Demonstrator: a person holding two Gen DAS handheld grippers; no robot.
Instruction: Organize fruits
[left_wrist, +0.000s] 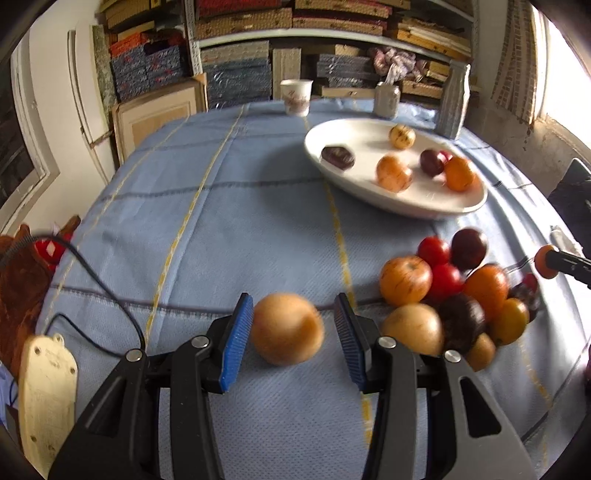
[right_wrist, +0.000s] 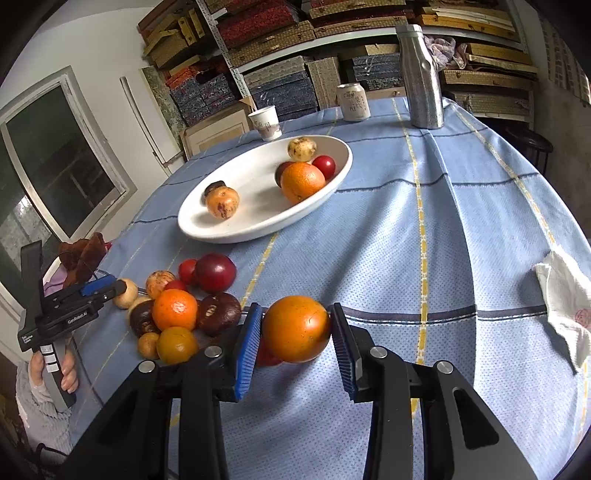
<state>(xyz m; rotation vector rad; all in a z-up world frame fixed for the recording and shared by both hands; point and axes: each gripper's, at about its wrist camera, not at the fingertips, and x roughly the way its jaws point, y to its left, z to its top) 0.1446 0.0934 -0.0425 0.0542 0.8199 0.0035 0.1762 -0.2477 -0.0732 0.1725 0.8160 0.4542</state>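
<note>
Left gripper (left_wrist: 293, 336) spread wide around a tan round fruit (left_wrist: 287, 328) on the blue tablecloth (left_wrist: 221, 221), left pad touching it, right pad clear. Right gripper (right_wrist: 295, 332) clamped on an orange fruit (right_wrist: 296, 328), raised just right of the loose fruit pile (right_wrist: 181, 306). White oval dish (right_wrist: 207, 225) farther back, holding several fruits, with cup (right_wrist: 266, 122), can (right_wrist: 353, 101) and metal bottle (right_wrist: 421, 77) at the far edge

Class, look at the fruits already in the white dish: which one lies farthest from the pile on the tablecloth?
The pale yellow speckled fruit at the dish's far end, nearest the paper cup. The orange and the others sit closer to the pile.
</note>
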